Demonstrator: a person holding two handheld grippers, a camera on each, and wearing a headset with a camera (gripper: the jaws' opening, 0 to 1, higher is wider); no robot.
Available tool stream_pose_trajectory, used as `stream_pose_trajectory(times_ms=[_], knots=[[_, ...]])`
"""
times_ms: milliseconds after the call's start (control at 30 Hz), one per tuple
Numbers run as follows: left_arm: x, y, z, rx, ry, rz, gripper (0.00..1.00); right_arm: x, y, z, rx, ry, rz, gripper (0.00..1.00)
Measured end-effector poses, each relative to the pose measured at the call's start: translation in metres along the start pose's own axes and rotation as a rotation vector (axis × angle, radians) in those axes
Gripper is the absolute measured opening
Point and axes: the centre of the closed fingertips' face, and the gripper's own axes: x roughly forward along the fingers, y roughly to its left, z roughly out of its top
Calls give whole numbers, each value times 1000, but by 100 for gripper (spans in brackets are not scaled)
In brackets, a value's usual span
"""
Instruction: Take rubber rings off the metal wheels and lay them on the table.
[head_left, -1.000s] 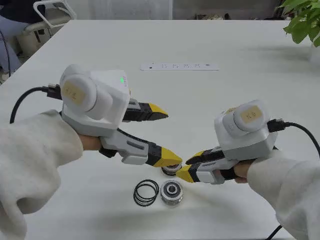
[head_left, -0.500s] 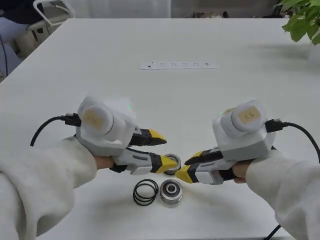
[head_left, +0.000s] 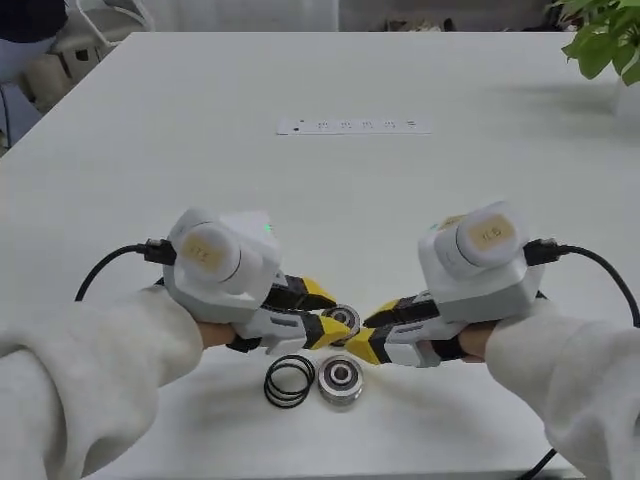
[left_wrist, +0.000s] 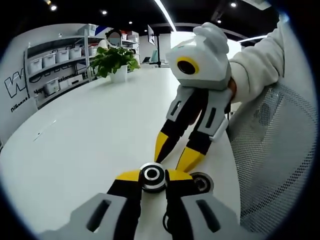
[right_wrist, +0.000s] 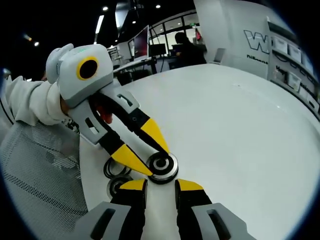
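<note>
The left gripper (head_left: 337, 317), raised with jaws spread a second ago, is now pinching a metal wheel (head_left: 343, 319) down at the table (head_left: 480, 180), just beyond the loose rubber rings (head_left: 290, 382) and a second wheel (head_left: 341, 381), steadying it while the right gripper (head_left: 359, 333) is nosing in, jaws slightly apart, likely to strip it

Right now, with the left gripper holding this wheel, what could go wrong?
The left gripper holds the wheel only at its jaw tips, so a tug from the open right gripper might twist it loose. The loose rings and second wheel lie right beside both grippers; a slip could knock them away.
</note>
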Motion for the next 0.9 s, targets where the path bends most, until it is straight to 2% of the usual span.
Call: stream_pose_trajectory(times_ms=[200,500,567,667,767,900], knots=[[2,2,-1,-11,6,11,8,1,0,0,-14,-1,-7,19],[0,3,-2,-27,7,14,7,3,-1,0,1,-8,-4,16],[0,1,-2,-28,7,8,7,2,-4,-1,-29,4,-18,13],[-1,0,-2,-29,8,7,7,3,-3,-3,-45,11,-13,9],[-1,0,-3,-36,9,6,7,2,-6,-3,-65,12,-24,1],[-2,-1,-3,-33,9,5,7,2,-7,-3,-84,20,-27,0]])
